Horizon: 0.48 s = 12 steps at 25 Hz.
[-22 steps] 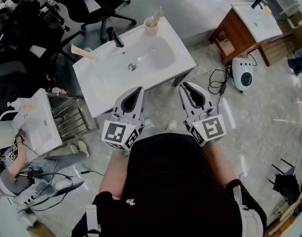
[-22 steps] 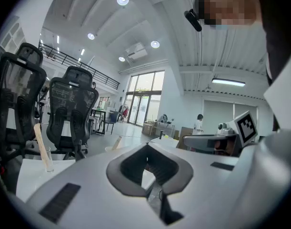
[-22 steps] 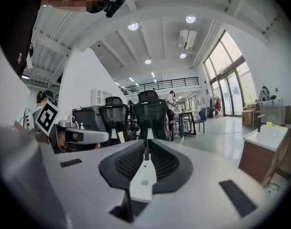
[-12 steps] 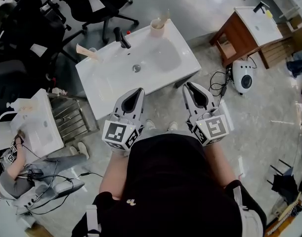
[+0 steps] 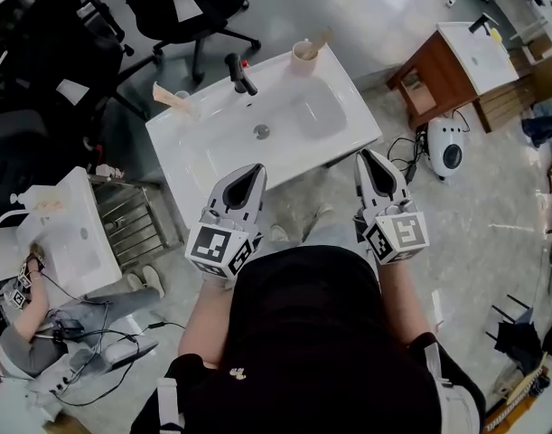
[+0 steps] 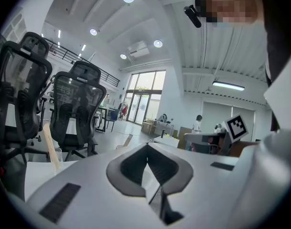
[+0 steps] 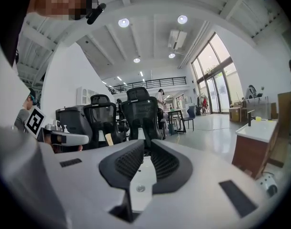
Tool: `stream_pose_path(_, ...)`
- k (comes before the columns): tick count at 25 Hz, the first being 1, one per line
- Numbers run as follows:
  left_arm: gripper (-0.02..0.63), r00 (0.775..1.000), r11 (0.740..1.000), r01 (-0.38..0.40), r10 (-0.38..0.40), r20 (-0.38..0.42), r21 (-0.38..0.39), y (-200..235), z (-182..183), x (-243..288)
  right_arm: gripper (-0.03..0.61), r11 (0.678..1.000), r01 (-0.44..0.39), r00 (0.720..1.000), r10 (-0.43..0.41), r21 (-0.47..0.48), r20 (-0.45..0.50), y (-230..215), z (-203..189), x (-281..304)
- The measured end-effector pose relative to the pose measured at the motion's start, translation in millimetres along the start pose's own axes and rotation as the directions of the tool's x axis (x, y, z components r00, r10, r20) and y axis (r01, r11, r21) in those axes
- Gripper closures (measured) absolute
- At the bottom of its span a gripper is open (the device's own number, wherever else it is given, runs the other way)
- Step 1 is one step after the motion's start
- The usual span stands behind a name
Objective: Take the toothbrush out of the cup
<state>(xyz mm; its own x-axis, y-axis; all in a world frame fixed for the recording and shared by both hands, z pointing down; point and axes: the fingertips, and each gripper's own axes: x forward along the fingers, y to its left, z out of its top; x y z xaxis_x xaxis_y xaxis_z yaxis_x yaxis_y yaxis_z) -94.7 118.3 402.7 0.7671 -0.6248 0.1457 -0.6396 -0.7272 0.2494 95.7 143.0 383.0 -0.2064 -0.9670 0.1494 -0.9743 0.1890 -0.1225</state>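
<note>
The left gripper (image 5: 254,168) and the right gripper (image 5: 365,155) were both shut tight on nothing; the cup (image 5: 303,59) stood well ahead at the sink's (image 5: 352,116) back edge, between them; its toothbrush (image 5: 320,40) leaned toward the right side.

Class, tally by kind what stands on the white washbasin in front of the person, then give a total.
cups: 2
toothbrushes: 2
faucet: 1
Total: 5
</note>
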Motion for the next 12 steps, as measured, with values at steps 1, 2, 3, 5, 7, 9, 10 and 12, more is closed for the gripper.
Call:
stream_pose_path(1, 0.591, 1.0, 1.0, -0.001, 0.001, -0.002, -0.001, 3, 0, 1, 0.518, 1.0, 0.003, 1.0, -0.003, 0.003, 0.0, -1, 0, 4)
stream_pose_path(2, 0.591, 1.0, 1.0, -0.001, 0.001, -0.004, -0.001, 6, 0, 2, 0.518, 1.0, 0.004, 1.0, -0.004, 0.005, 0.001, -3, 1, 7)
stream_pose_path(3, 0.591, 1.0, 1.0, -0.002, 0.002, -0.007, -0.002, 9, 1, 4, 0.518, 1.0, 0.004, 1.0, -0.004, 0.007, 0.001, -5, 2, 12)
stream_pose_path(5, 0.591, 1.0, 1.0, -0.011, 0.011, -0.009, -0.003, 15, 3, 9, 0.518, 1.0, -0.005, 1.0, 0.005, 0.013, -0.002, -8, 2, 23)
stream_pose_path(7, 0.591, 1.0, 1.0, -0.028, 0.028, -0.005, -0.004, 20, 6, 17, 0.518, 0.999, -0.024, 1.0, 0.024, 0.021, -0.007, -13, 2, 36)
stream_pose_path(9, 0.591, 0.999, 0.999, -0.048, 0.048, -0.001, -0.008, 25, 8, 28, 0.518, 0.998, -0.051, 0.999, 0.051, 0.023, -0.015, -19, 2, 51)
stream_pose_path(10, 0.591, 0.998, 0.998, -0.06, 0.06, 0.0, -0.01, 27, 8, 34, 0.518, 0.998, -0.064, 0.998, 0.065, 0.021, -0.02, -24, 2, 58)
stream_pose_path(12, 0.591, 0.997, 0.997, -0.081, 0.081, -0.001, -0.015, 30, 11, 49, 0.518, 0.995, -0.093, 0.995, 0.093, 0.019, -0.031, -35, 4, 74)
